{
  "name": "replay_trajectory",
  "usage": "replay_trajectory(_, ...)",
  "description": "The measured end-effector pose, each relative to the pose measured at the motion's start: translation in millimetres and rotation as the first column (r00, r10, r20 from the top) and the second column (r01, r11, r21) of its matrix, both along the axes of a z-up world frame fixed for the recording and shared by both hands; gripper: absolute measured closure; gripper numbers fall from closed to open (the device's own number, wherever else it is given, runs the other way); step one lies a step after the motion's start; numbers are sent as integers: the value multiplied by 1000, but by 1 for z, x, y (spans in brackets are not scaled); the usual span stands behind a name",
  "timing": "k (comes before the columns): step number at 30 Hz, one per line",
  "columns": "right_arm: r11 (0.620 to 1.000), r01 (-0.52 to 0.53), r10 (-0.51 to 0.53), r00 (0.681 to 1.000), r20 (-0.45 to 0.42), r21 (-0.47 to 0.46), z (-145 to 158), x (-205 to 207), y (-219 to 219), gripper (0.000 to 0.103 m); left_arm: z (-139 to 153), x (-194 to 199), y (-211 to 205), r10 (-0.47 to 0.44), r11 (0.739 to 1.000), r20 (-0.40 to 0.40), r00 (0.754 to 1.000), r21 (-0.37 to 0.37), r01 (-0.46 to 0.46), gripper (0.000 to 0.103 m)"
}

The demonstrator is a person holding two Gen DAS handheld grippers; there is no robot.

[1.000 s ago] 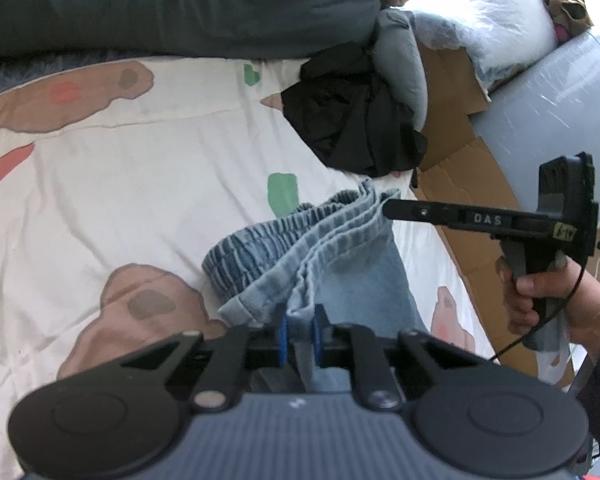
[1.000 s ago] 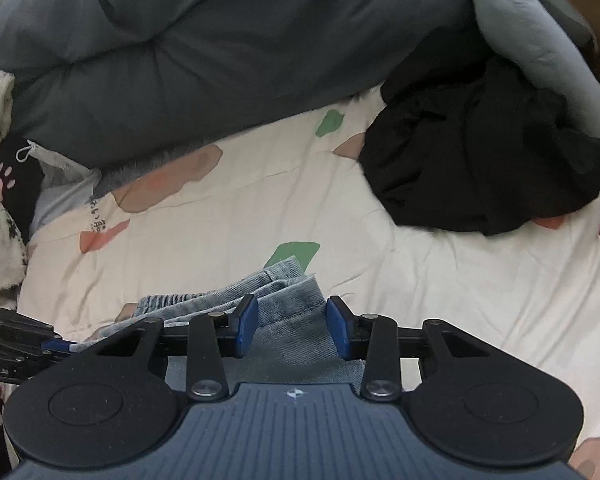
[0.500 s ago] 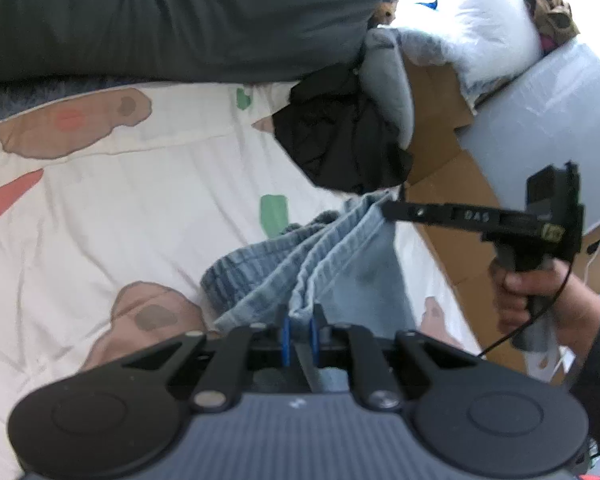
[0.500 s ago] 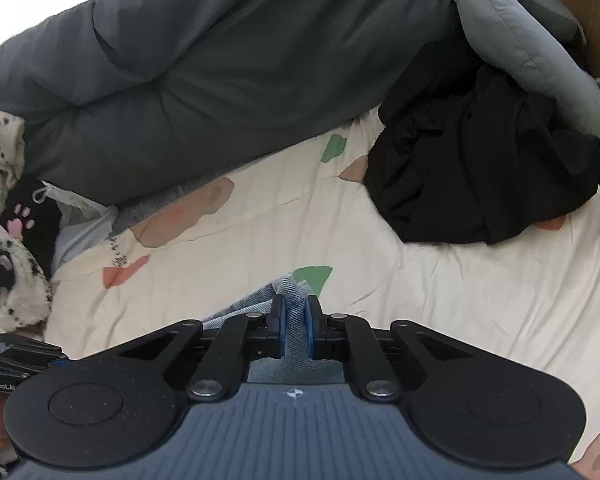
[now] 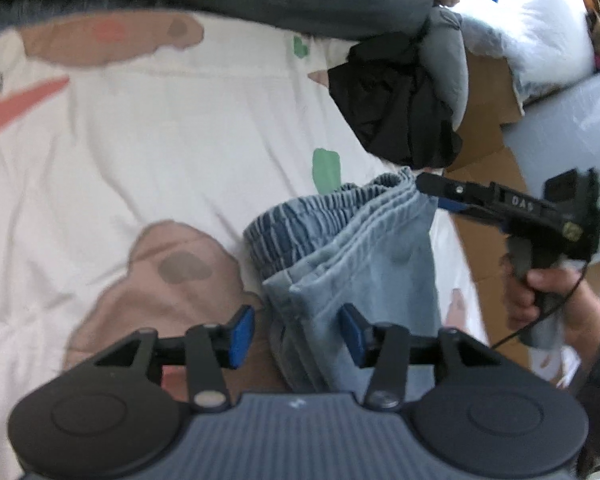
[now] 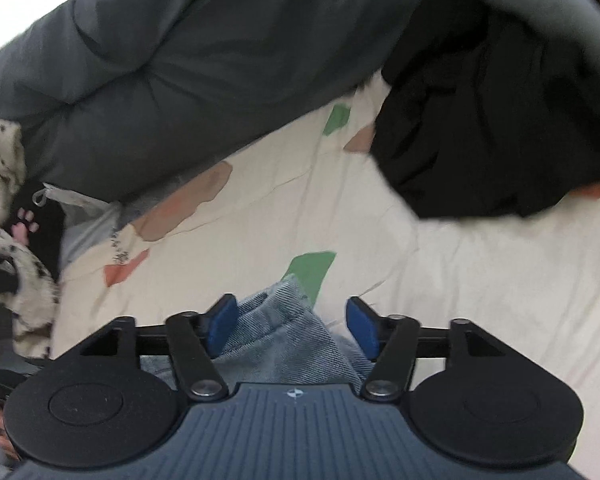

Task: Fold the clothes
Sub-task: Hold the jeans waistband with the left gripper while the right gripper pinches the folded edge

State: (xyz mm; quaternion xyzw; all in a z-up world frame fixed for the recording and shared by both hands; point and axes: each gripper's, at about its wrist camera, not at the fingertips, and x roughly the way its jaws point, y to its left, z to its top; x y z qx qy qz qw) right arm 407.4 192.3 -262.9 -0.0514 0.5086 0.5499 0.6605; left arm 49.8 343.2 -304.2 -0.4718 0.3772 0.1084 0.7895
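The folded denim garment lies on the patterned bed sheet. Left gripper and right gripper both have their fingers spread wide, denim lying loose between them.

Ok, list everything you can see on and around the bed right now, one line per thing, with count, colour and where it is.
denim garment: one, light blue, folded on the bed sheet, elastic waistband toward the far side, lying between both open claws
bed sheet: one, cream with pink, brown and green patches, under everything
black garment: one, black, crumpled at the sheet's far right
duvet: one, dark grey, bunched along the far edge
grey cushion: one, grey, against the black garment
cardboard: brown, right of the bed
spotted fabric: white with black spots, far left in the right wrist view
left claw: open, straddling the denim
right claw: open, over the denim's corner
hand: one, gripping the right claw's handle
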Motion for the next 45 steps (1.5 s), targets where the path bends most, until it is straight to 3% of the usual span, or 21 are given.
replay_trajectory(6,999,-23,29,993,-117,49,-16,12,4,34,-13,-1,5,44,993,59,997,-111,-37,51)
replay_trajectory(9,998,-53,58,990,-126,39,-16,9,10,35,-14,0,6,54,992,66,996,-119,-46,51)
replay_trajectory(11,996,-87,91,988,-128,30,-13,6,12,36,-13,1,6,51,993,73,996,-113,-43,59)
replay_trajectory(17,979,-205,203,976,-72,-10,7,-5,12,36,-6,0,3,25,997,88,996,-75,-18,61)
replay_trajectory(23,936,-340,341,940,-6,-86,28,-17,16,36,-2,1,1,5,999,88,996,-44,-1,61)
replay_trajectory(31,894,-424,426,905,-18,-147,33,-19,25,34,0,3,0,2,1000,83,997,-31,1,61)
replay_trajectory(36,858,-481,490,872,7,-181,34,-29,30,30,0,4,0,1,1000,77,997,-25,1,61)
replay_trajectory(41,806,-534,573,813,107,-256,34,-43,34,30,0,5,0,5,1000,75,997,-22,-3,61)
replay_trajectory(42,804,-533,576,808,123,-264,34,-44,34,32,0,5,0,6,1000,75,997,-20,-4,61)
replay_trajectory(45,831,-493,540,827,157,-257,32,-40,33,57,0,5,-1,12,1000,75,997,-17,-11,63)
